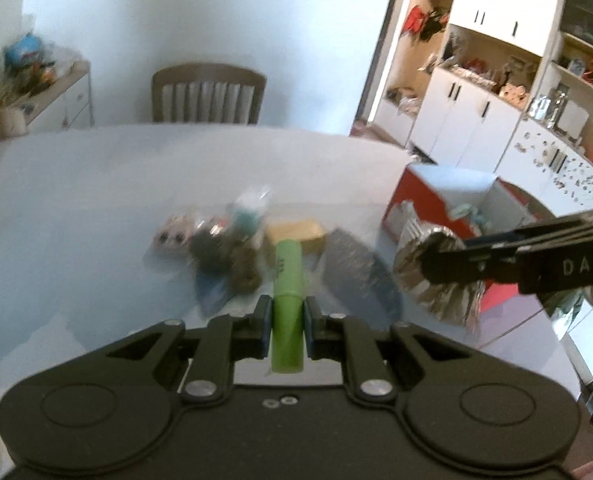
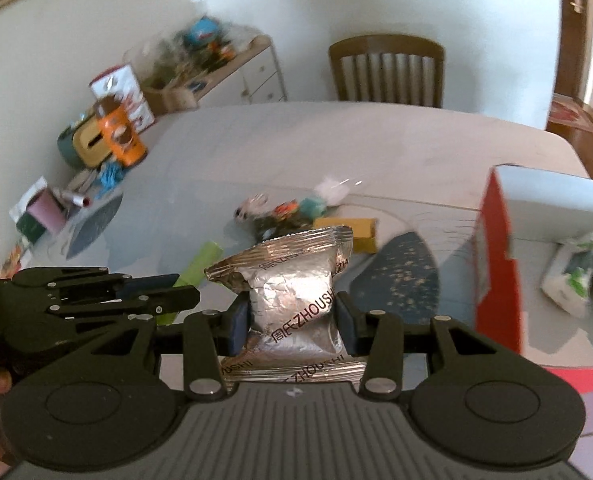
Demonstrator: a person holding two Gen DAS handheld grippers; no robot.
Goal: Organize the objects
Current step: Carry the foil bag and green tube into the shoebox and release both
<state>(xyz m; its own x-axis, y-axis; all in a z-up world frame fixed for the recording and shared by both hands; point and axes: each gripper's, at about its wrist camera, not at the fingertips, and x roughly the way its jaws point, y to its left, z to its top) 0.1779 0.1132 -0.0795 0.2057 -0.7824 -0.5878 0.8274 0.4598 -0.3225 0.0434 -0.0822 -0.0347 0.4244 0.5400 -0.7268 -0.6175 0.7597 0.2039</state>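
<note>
My left gripper is shut on a green tube, which stands up between its jaws above the table. My right gripper is shut on a silver foil snack packet. In the left wrist view the right gripper comes in from the right with the foil packet, close to the red box. In the right wrist view the left gripper sits low at the left with the green tube. A pile of small items and a yellow box lie mid-table.
The open red box at the right holds white and green packets. A dark placemat lies beside it. A wooden chair stands behind the pale table. An orange can and clutter sit at the far left. White cabinets line the right.
</note>
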